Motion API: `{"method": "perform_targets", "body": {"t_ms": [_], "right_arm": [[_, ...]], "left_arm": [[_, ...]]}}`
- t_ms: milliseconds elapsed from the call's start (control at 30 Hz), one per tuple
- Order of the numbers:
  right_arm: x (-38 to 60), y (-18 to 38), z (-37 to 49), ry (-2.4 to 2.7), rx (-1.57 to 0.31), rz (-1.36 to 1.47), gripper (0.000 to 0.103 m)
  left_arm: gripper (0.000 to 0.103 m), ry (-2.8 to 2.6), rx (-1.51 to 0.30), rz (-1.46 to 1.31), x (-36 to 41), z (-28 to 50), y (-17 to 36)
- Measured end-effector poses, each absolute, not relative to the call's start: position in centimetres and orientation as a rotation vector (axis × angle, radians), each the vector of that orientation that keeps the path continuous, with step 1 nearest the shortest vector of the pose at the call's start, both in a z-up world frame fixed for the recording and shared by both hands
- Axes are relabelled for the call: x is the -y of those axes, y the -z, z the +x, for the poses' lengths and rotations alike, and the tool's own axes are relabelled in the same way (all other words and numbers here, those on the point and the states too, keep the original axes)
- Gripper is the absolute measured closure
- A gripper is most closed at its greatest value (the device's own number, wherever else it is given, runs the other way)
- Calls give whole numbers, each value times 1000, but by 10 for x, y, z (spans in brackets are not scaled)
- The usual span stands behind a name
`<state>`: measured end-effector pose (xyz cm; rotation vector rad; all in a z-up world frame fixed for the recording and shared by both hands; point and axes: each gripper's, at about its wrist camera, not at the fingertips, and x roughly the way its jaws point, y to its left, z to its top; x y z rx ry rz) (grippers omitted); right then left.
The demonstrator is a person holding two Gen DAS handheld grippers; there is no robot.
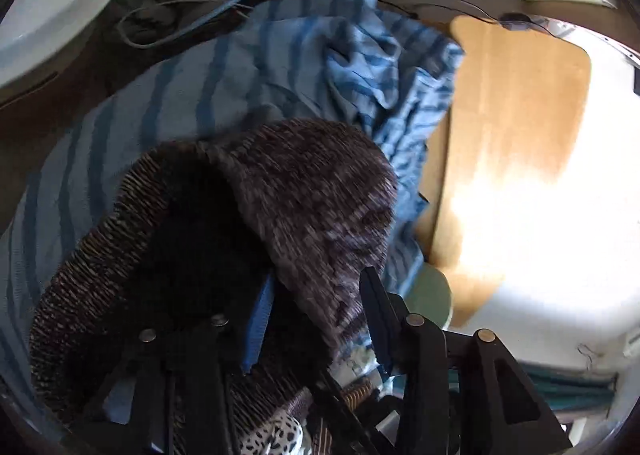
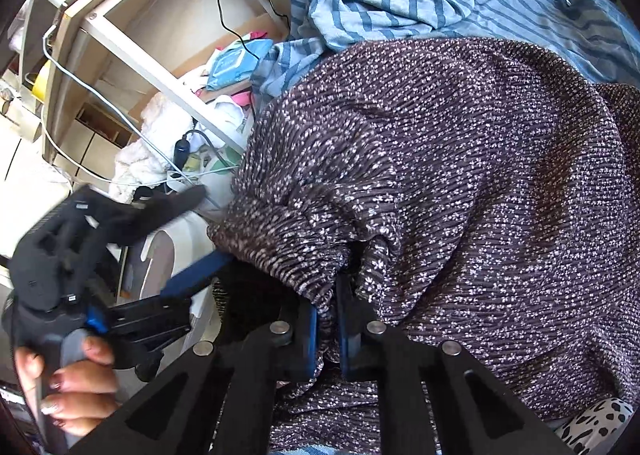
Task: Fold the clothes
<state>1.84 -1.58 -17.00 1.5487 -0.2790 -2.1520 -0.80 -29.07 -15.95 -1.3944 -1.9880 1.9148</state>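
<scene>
Starting at your left, your left gripper [image 1: 316, 315] has its fingers part-spread with the gathered edge of the dark speckled knit garment [image 1: 304, 191] draped between them; one blue pad sits inside the fabric tube and the other outside, and you cannot tell from here whether they actually press on the cloth. The risk on this side is plain: if you lift or pull before those fingers bite, the hem could slide off and the garment would sag back onto the blue striped shirt [image 1: 224, 75] under it, or you could catch both layers of the opening and fold it crooked. Moving right, your right gripper [image 2: 326, 329] has its fingers pressed nearly together, pinching a bunched fold of the same knit garment, which lies heaped across the wooden counter [image 1: 516, 95] on top of the striped shirt. A pinch on a bunched ridge like that may drag the shirt along or stretch the knit if your two hands pull apart unevenly. As for writing, a red item at the far top corner of the right view seems printed, but nothing is legible, and no brand or label shows on either garment.
</scene>
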Motion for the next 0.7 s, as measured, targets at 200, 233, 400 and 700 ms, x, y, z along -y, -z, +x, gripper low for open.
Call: {"method": "perform_targets", "body": {"t_ms": [200,233,400,700], "right_arm": [[11,172,36,2141,313,1597,86],[9,174,41,2123,362,1617,83],[-8,179,79,2063,654,1678,60],[18,196,120,1953,794,1776,55]], "left_arm": [[97,-1820,1819,-1409,283,-41,158],[98,-1824,1767,-1440,281,-43,152],[98,-1738,1593,-1526,270,-46,126],[98,-1788,1265,-1593,260,-31,88]]}}
